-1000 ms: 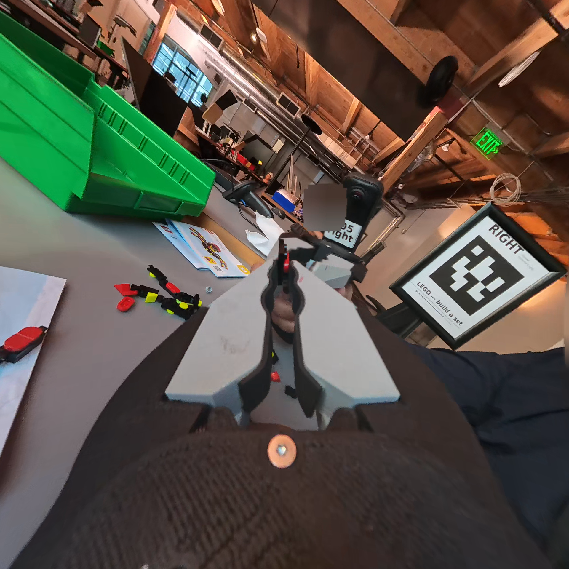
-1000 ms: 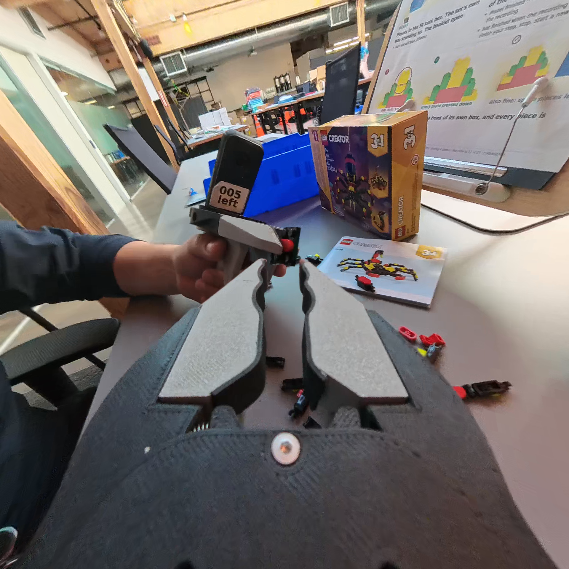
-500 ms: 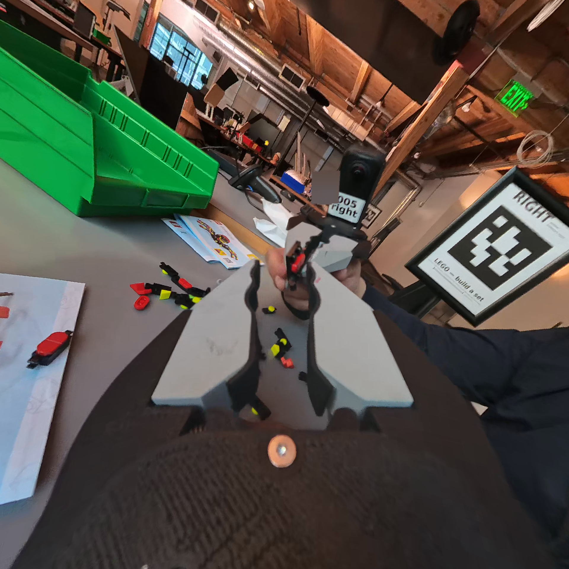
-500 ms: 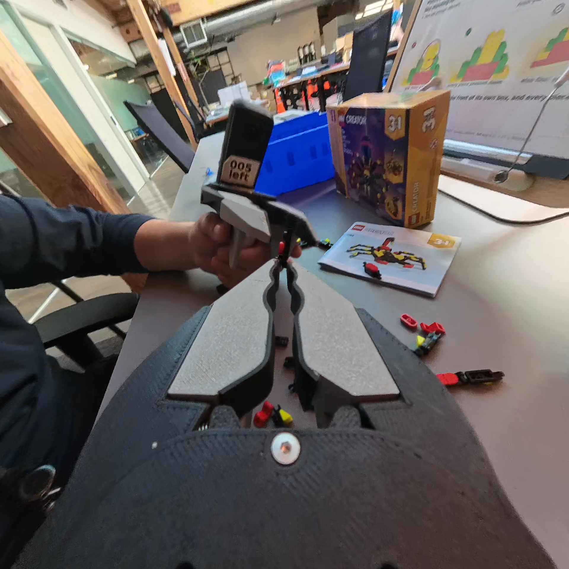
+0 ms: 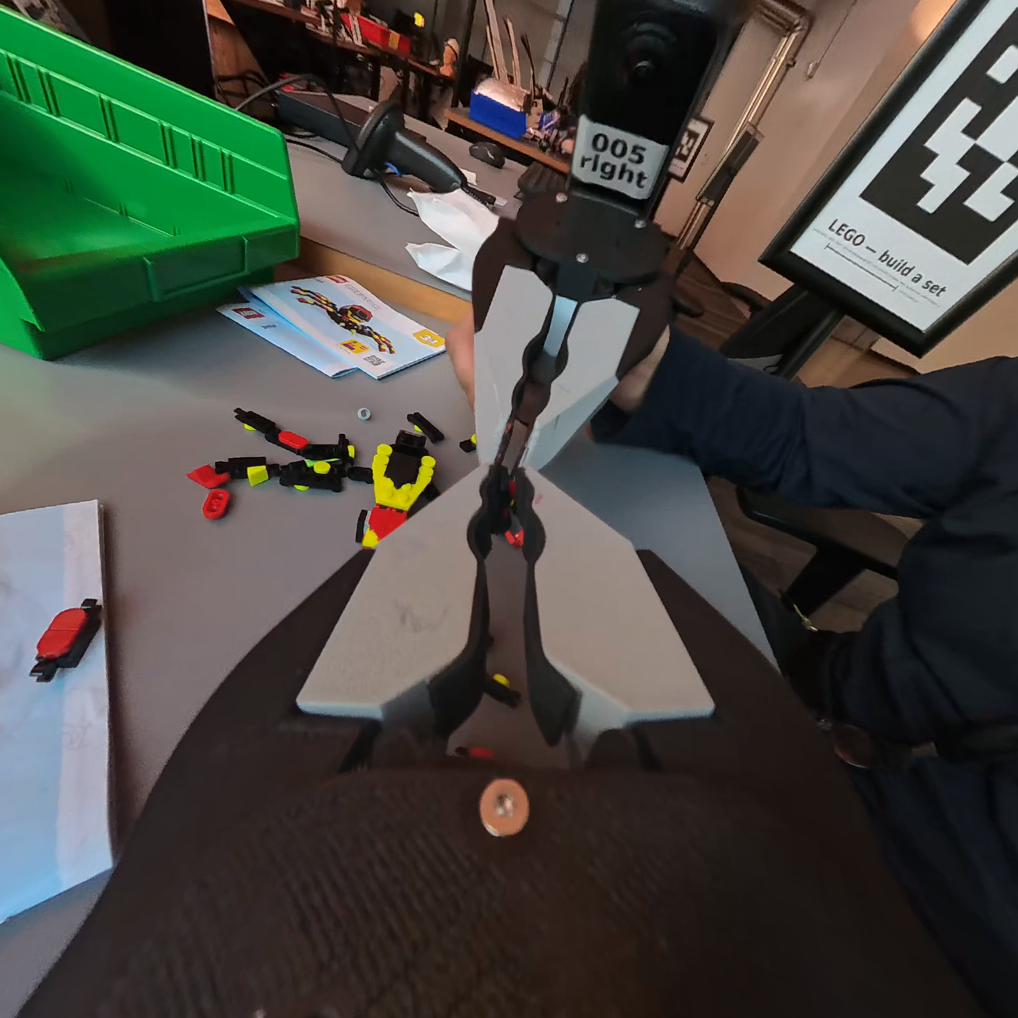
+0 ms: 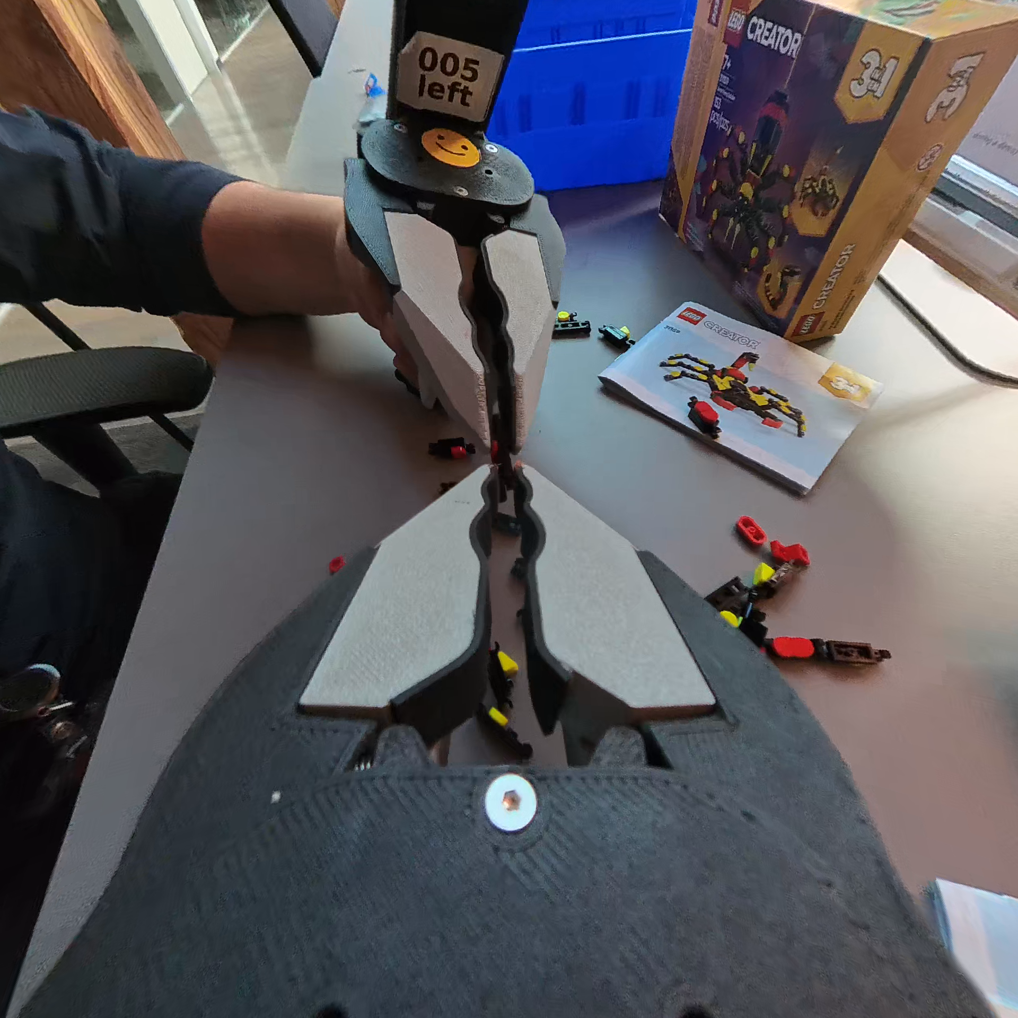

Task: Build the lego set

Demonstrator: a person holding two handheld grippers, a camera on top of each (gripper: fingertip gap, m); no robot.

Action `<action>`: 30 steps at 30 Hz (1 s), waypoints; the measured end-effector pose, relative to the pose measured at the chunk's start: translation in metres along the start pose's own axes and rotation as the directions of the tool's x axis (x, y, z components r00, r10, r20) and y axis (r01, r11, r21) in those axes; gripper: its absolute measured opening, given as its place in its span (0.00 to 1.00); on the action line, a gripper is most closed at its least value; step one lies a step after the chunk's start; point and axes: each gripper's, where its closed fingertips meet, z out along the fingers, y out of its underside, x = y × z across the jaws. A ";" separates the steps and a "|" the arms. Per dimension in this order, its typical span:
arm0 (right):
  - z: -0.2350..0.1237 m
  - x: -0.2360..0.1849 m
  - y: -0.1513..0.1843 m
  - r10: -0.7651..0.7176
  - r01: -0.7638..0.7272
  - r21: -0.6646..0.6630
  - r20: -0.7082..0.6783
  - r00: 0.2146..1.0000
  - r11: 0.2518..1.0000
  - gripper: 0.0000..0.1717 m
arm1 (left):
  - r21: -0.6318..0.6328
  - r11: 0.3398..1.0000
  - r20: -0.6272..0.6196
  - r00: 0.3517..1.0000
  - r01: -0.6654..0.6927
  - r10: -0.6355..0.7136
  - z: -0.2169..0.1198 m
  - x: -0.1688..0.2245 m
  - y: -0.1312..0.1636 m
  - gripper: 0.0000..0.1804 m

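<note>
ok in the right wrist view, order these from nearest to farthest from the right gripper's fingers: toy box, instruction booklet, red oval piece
1. red oval piece, on the table just right of the right gripper
2. instruction booklet, farther right and ahead
3. toy box, standing behind the booklet, far right

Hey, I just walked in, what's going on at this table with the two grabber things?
A person holds a hand-held gripper in each hand, tip to tip above a grey table. The left hand-held gripper and the right hand-held gripper are both closed on a small black and red brick piece between them. Loose red, yellow and black bricks lie scattered around, with an instruction booklet, the set's box and a green bin nearby.
</note>
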 end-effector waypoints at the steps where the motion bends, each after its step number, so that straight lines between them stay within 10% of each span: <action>1: -0.002 0.000 0.000 -0.017 0.017 -0.004 -0.007 1.000 1.000 0.01 | -0.014 1.000 0.009 1.000 -0.008 0.008 0.000 -0.001 0.002 0.00; 7: -0.022 0.012 -0.028 0.084 -0.080 0.184 -0.018 0.996 0.980 0.00 | 0.043 0.998 0.018 0.999 -0.052 0.051 0.001 0.001 -0.006 0.00; 30: -0.001 0.041 0.028 -0.278 0.247 -0.146 -0.258 0.925 0.958 0.00 | -0.160 0.986 0.320 0.943 -0.040 0.091 -0.021 -0.060 0.017 0.05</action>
